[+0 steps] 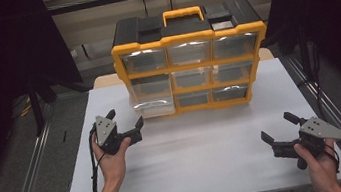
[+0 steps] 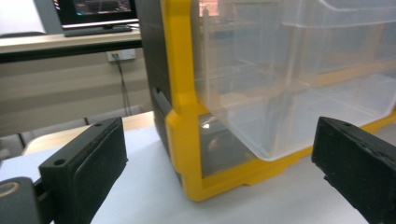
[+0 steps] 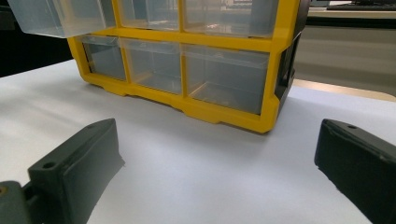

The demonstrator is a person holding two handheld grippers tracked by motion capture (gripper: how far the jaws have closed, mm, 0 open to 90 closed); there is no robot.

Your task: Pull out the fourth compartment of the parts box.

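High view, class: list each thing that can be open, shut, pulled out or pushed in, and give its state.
Yellow and black plastic drawer cabinet: upright on the table.
Clear plastic drawer, lower left: pulled out.
Other clear drawers: pushed in.
Left gripper: open.
Right gripper: open.

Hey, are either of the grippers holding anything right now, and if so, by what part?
Nothing is held. The left gripper is open near the pulled-out drawer; the right gripper is open over the table.
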